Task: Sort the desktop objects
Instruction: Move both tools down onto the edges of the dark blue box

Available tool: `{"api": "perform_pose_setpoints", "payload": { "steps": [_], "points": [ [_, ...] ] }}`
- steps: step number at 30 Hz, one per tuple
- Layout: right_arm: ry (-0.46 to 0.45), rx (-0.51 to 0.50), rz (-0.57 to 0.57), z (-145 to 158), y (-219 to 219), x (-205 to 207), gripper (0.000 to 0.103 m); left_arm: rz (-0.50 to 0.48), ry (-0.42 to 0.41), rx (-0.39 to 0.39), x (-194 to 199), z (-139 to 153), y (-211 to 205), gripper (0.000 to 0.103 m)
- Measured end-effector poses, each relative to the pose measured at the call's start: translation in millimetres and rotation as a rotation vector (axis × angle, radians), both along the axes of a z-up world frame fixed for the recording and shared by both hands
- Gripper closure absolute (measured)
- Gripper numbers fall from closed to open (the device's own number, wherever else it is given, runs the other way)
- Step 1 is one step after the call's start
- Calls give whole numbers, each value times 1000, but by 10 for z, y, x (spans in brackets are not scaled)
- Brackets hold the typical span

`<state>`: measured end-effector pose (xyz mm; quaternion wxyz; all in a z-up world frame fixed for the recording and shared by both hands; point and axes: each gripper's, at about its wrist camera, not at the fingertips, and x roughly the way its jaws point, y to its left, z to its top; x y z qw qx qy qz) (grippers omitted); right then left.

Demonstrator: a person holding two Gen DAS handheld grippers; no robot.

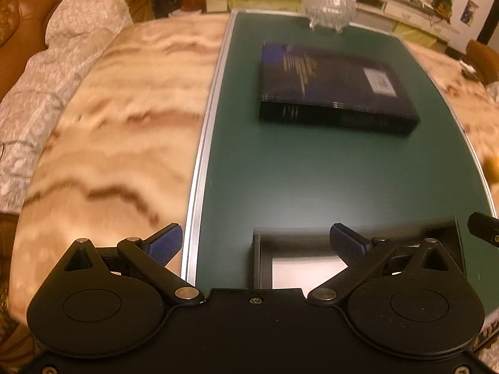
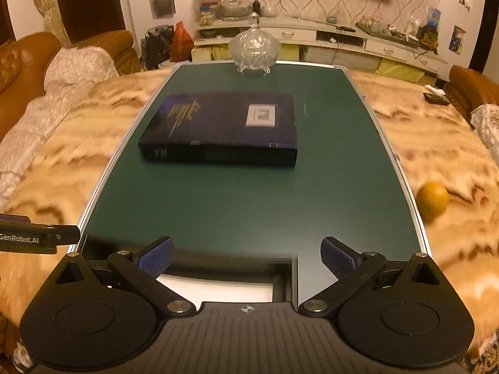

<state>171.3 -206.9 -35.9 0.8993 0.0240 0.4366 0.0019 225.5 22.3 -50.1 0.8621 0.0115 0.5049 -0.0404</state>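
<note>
Both claws, left (image 1: 257, 244) and right (image 2: 246, 257), gape wide and empty near the board (image 2: 249, 205). The book (image 2: 223, 129) lies flat mid-board, before the jar (image 2: 254, 48); likely heavy, stiff, best gripped at its near edge

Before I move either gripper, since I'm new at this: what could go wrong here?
The orange lies off the green board on the fleecy blanket and may roll when nudged. The lidded glass dish stands at the board's far edge, just behind the thick book; pushing the book could knock it off.
</note>
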Motion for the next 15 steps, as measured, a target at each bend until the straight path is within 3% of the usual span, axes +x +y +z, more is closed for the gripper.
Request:
{"api": "perform_pose_setpoints", "payload": {
  "steps": [6,15],
  "points": [
    [-11,11,-30,-179,-201,544,0,-31,-39,6,508,-82,-138,1],
    [83,66,-33,-594,-423,1304,1,-66,44,-16,1216,-443,-251,1]
  ]
}}
